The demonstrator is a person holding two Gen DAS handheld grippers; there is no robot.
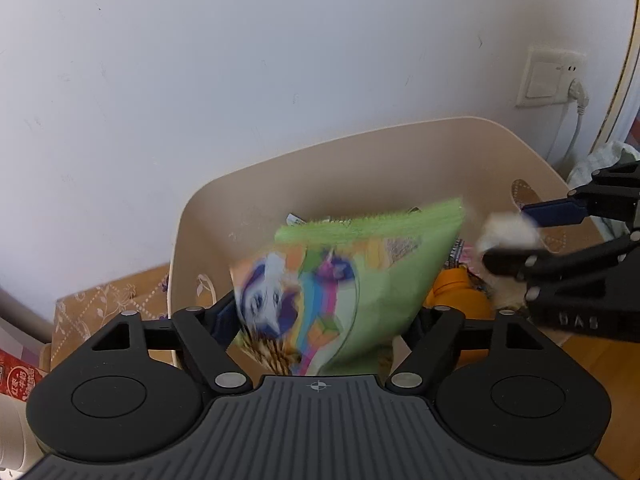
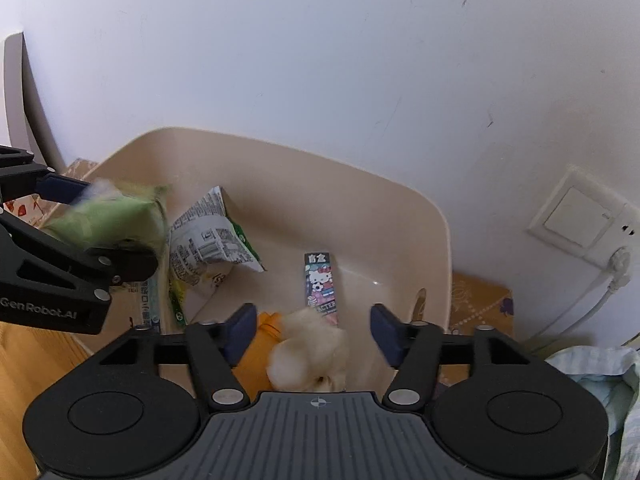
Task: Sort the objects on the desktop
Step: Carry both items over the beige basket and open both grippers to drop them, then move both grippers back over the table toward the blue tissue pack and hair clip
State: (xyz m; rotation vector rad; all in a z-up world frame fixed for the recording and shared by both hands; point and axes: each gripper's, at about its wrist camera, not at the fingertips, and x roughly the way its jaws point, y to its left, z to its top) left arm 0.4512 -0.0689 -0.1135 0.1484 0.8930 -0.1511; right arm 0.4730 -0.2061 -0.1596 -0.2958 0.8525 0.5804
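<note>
A beige plastic bin (image 1: 320, 168) stands against the wall. My left gripper (image 1: 324, 316) is above it, jaws wide, with a blurred green snack bag (image 1: 360, 272) between the fingers; the pads do not look pressed on it. My right gripper (image 2: 314, 336) is open over the bin's right half. A blurred white fluffy thing (image 2: 308, 356) sits loose between its blue pads (image 2: 384, 332). Inside the bin (image 2: 360, 208) lie a white-and-green snack packet (image 2: 208, 236), a Hello Kitty box (image 2: 322, 284) and something orange (image 2: 260, 344). Each wrist view shows the other gripper: right (image 1: 520, 236), left (image 2: 100, 224).
A wall socket with a plugged-in white cable (image 1: 548, 80) is right of the bin. A patterned cardboard box (image 1: 108, 304) and a red carton (image 1: 16, 376) stand at the left. A pale checked cloth (image 2: 600, 376) lies at the right, on a wooden surface (image 2: 32, 352).
</note>
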